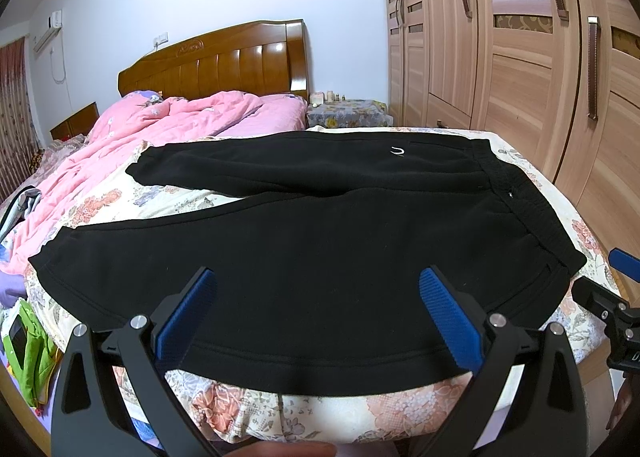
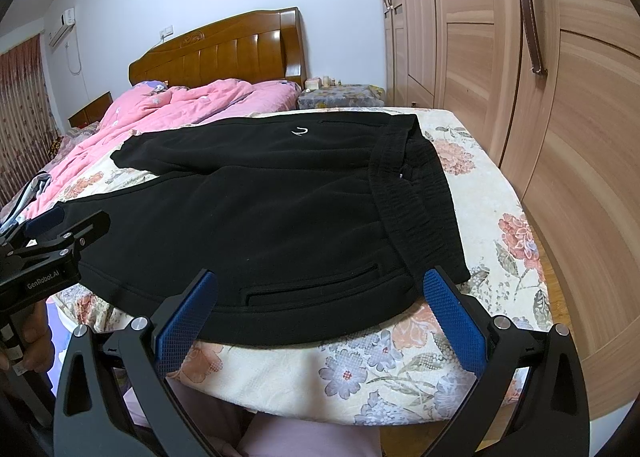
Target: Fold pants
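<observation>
Black pants (image 1: 320, 233) lie spread flat across the foot of the bed (image 1: 400, 409), on the floral bedspread, waistband (image 1: 516, 197) toward the wardrobe (image 1: 520, 57) side, legs running left, slightly apart; pink quilt (image 1: 160, 125) bunched behind them near the headboard (image 1: 224, 61). Left hand-held gripper (image 1: 318, 281) hovers over the near leg's hem edge, jaws spread wide, holding nothing; right hand-held gripper (image 2: 320, 283) sits at the near waistband corner by the pocket slit (image 2: 312, 281), jaws equally wide apart, empty.
</observation>
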Action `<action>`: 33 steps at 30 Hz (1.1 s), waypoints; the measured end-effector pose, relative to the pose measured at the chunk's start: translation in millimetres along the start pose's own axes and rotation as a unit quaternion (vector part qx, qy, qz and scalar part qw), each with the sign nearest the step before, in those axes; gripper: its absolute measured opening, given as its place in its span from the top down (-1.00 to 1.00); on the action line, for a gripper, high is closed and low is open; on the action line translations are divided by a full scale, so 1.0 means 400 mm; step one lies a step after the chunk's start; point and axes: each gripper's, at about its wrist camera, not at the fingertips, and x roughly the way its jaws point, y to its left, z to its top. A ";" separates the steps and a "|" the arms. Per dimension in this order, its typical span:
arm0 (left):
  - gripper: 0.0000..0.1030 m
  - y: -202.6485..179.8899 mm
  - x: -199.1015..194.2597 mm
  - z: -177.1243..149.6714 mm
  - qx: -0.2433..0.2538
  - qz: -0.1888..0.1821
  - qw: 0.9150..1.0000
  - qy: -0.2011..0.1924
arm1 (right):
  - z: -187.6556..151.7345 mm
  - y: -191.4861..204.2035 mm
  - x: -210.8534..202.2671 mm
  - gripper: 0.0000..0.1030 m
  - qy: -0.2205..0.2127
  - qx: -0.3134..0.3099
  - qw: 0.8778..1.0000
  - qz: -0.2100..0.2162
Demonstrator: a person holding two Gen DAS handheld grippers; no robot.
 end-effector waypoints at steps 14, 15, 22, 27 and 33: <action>-0.97 0.008 0.000 -0.011 -0.001 0.000 1.000 0.003 | -0.009 0.010 -0.001 -0.92 0.002 0.001 1.000 -0.001; -0.97 0.015 0.002 -0.015 -0.002 -0.001 1.000 0.004 | -0.013 0.013 0.000 -0.92 0.003 0.001 1.000 0.000; -0.97 0.022 0.062 -0.015 0.059 -0.018 0.996 0.066 | 0.011 0.016 0.042 -0.92 0.018 -0.025 1.000 -0.001; -0.97 0.066 0.149 0.044 0.127 0.037 0.989 0.072 | 0.135 -0.029 0.163 -0.92 0.038 -0.058 0.998 0.002; -0.97 0.194 0.327 0.175 0.120 -0.001 0.978 0.173 | 0.354 -0.114 0.412 -0.92 0.088 -0.027 0.995 0.041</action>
